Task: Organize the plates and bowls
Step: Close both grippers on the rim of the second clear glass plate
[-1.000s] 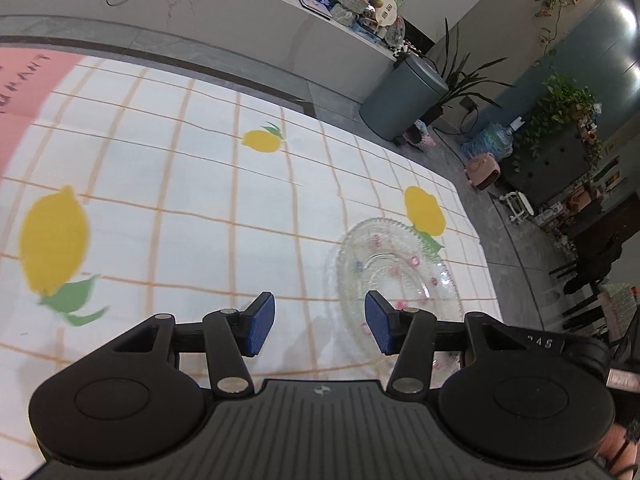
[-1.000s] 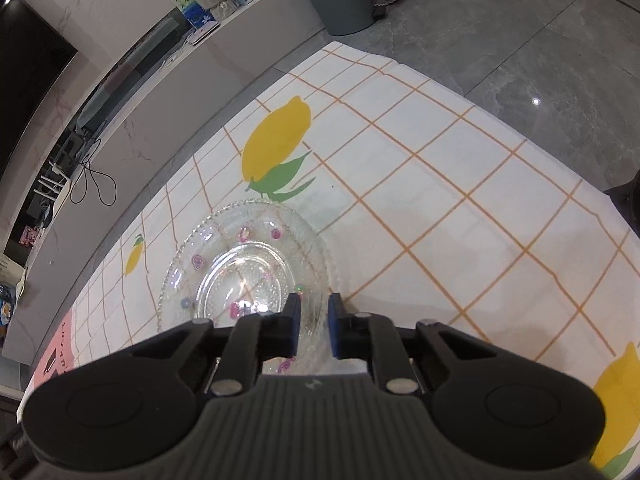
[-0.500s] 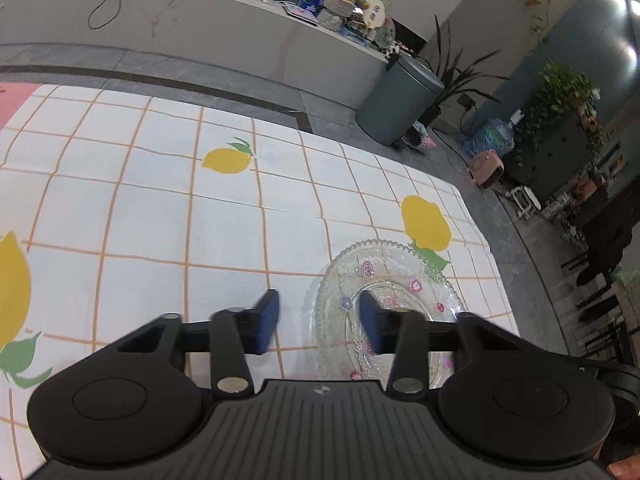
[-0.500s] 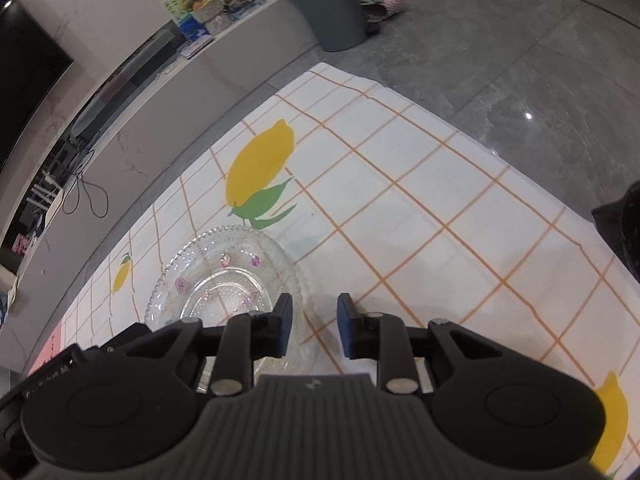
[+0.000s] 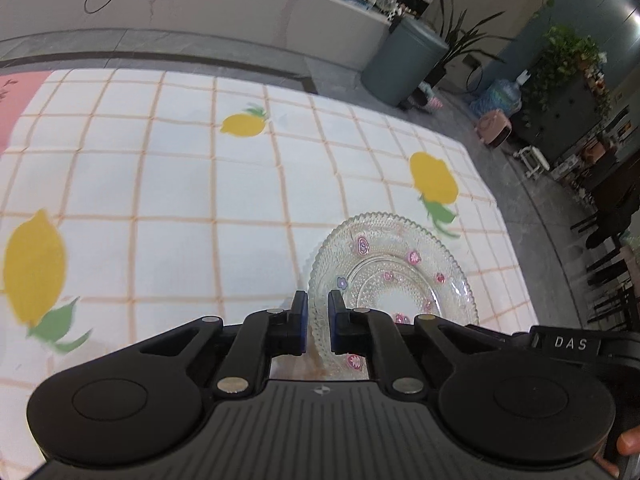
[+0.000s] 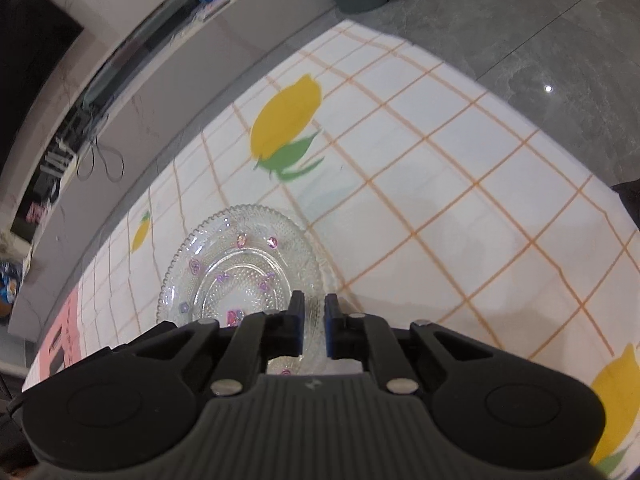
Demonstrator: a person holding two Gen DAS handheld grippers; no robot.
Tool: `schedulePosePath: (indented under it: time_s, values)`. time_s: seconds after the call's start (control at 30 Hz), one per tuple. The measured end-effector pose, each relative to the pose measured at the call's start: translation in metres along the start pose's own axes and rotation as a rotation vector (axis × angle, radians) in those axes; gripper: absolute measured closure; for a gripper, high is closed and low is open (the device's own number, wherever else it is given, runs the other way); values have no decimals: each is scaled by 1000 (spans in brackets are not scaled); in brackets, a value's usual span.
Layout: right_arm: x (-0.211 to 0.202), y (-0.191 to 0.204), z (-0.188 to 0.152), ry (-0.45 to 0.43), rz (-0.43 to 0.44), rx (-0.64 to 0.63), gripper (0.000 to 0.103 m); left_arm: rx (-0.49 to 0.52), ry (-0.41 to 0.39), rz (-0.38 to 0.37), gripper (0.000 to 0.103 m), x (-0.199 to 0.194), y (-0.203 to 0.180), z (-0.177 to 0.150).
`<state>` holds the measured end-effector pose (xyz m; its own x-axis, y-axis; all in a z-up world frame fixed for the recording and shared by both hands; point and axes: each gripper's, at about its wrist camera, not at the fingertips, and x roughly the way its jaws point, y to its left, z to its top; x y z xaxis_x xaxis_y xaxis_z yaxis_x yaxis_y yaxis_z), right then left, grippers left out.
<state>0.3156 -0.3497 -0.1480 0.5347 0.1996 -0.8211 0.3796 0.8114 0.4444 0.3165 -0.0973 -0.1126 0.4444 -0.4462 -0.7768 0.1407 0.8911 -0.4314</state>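
A clear glass plate (image 5: 394,276) with small pink and purple flowers and a beaded rim sits on the lemon-print tablecloth (image 5: 180,200). My left gripper (image 5: 318,308) is shut on the plate's near left rim. In the right wrist view the same glass plate (image 6: 240,268) lies ahead, and my right gripper (image 6: 314,312) is shut on its near right rim. The plate seems to hold a smaller dish nested in its centre.
The tablecloth's far edge drops to a grey floor (image 6: 520,20). A grey bin (image 5: 404,68) and potted plants (image 5: 568,60) stand beyond the table. A pink mat (image 5: 16,96) lies at the far left of the table. A grey counter (image 5: 180,4) runs behind.
My left gripper moved right to the plate and closed on its rim. My right gripper opened for a moment, then closed on the plate's rim again.
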Motion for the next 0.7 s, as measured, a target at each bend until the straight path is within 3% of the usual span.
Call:
schedulePosePath:
  time_s: [0.17,0.27,0.3,0.33,0.4,0.5,0.7]
  values:
    - [0,7,-6,57,-3,-34,95,6,40,23,92,-9,4,-4]
    - [1,6,-7,60,5,-37,91,36,2,60,89,-10,0,-4]
    - [0,5,-6,48,5,-36,89,35,-24,73,80,-11,0,-3]
    - [-1,4,-5,26,-2,-37,81,25,-43,74,70,-12,1,-2]
    - [-3,1,-2,-16,-10,-38,69,-9,-61,45,65,-10,6,0]
    - [-4,-5,1,-35,19,-11,69,-46,-55,22,61,-4,10,2]
    - [-2,-2,-1,-56,38,-31,72,-12,-81,25,61,1,2,0]
